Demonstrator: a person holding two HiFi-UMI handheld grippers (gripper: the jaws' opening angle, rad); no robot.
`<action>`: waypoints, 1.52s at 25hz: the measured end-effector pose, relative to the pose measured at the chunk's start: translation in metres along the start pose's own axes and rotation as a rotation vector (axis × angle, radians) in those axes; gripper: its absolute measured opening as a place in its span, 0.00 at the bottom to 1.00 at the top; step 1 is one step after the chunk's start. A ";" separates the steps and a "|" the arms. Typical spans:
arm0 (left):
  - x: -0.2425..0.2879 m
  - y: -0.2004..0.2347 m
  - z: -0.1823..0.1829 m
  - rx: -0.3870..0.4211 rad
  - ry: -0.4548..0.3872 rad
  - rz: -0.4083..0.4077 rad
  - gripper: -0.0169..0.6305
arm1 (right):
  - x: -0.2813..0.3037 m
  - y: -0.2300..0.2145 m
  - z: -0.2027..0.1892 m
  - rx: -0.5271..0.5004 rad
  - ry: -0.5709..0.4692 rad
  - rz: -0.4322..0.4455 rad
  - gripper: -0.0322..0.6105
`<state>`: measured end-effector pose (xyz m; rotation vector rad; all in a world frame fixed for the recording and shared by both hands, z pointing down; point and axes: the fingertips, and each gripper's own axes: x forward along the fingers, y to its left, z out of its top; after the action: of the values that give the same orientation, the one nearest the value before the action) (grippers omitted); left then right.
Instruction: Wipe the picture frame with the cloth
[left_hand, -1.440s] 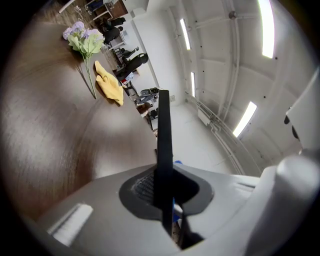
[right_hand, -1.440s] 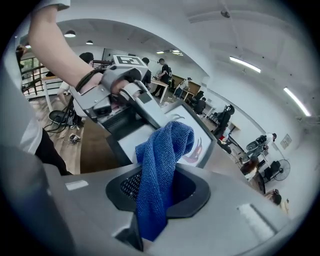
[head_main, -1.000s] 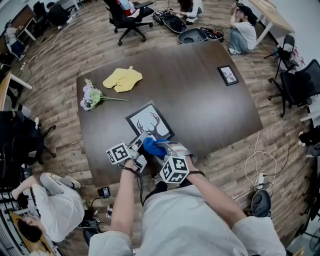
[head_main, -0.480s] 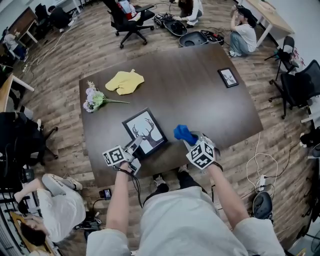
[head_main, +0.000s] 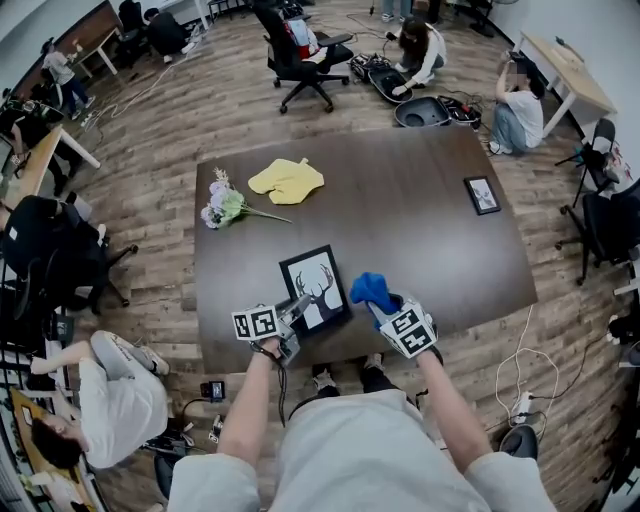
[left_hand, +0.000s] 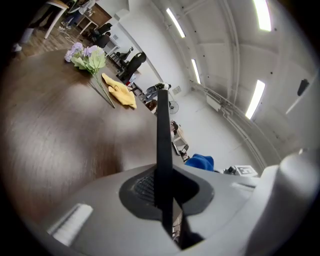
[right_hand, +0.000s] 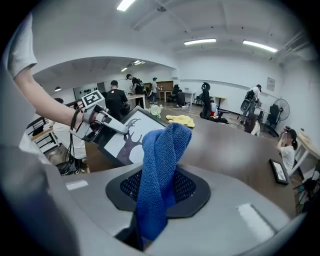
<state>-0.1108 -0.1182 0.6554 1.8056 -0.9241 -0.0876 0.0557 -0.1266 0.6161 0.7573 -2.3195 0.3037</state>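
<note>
The black picture frame (head_main: 315, 290) with a deer print sits near the front edge of the dark table (head_main: 420, 230). My left gripper (head_main: 298, 308) is shut on its lower left edge. In the left gripper view the frame (left_hand: 163, 145) runs edge-on between the jaws of the gripper (left_hand: 164, 195). My right gripper (head_main: 388, 305) is just right of the frame, shut on a bunched blue cloth (head_main: 372, 290). From the right gripper (right_hand: 152, 200) the cloth (right_hand: 161, 165) stands up, and beyond it the frame (right_hand: 131, 139) is tilted up off the table in the left gripper (right_hand: 107, 122).
A bunch of flowers (head_main: 225, 207) and a yellow cloth (head_main: 287, 180) lie at the table's far left. A small framed picture (head_main: 482, 195) lies at the far right. Office chairs (head_main: 300, 50) and several people surround the table.
The right gripper has carried the blue cloth off the frame's lower part to its right side. The left gripper keeps its hold on the frame's edge.
</note>
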 end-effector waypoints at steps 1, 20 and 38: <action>-0.001 -0.001 0.000 -0.007 -0.007 -0.003 0.14 | 0.000 0.001 0.003 0.004 -0.002 0.006 0.18; 0.019 -0.008 -0.016 -0.066 0.028 -0.039 0.14 | 0.002 -0.005 0.012 0.080 -0.029 0.033 0.18; 0.022 -0.015 -0.013 -0.085 0.013 -0.074 0.14 | 0.006 -0.006 0.019 0.070 -0.040 0.027 0.18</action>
<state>-0.0812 -0.1193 0.6562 1.7596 -0.8326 -0.1598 0.0457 -0.1414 0.6061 0.7733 -2.3690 0.3873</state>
